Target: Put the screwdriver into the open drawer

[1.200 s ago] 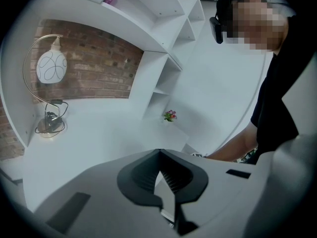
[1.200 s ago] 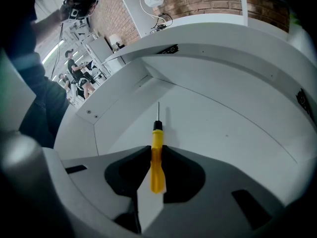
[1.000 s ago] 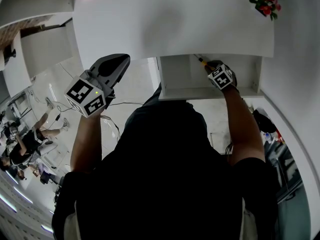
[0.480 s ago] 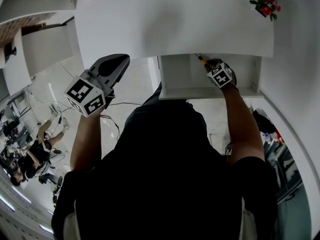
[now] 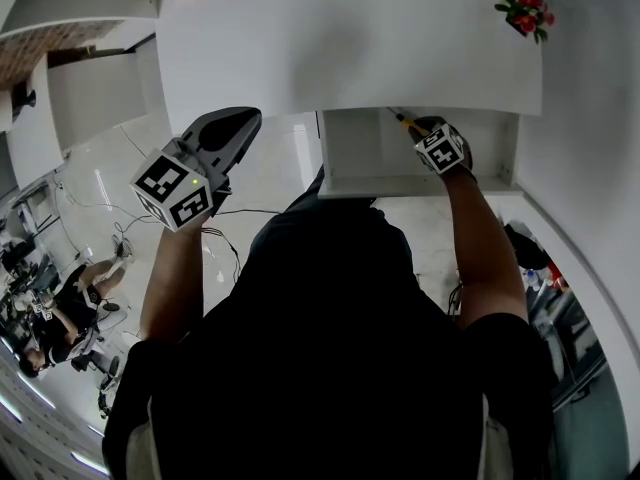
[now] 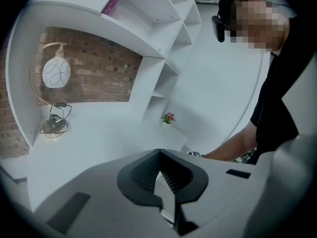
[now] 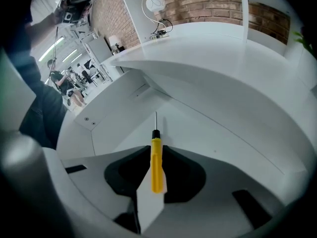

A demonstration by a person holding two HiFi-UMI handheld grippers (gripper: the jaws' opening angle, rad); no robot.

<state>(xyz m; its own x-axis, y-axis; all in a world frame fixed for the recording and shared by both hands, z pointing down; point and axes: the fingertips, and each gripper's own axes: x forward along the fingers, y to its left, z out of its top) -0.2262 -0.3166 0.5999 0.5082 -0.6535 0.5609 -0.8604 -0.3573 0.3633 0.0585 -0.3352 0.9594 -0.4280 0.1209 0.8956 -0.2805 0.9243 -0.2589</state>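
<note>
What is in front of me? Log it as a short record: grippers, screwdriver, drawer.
left gripper: shut, empty, held up left of the drawer
right gripper: shut on the screwdriver, over the drawer
screwdriver: yellow handle, tip pointing into the drawer
drawer: white, pulled open under the desk

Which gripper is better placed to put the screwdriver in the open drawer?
Right. The right gripper is shut on the screwdriver at the open drawer; the left gripper is shut, empty, off to the side.

Right tongs [image 7: 156, 151] reach forward, clamped (left tongs [image 6: 159, 157] raised, closed).
</note>
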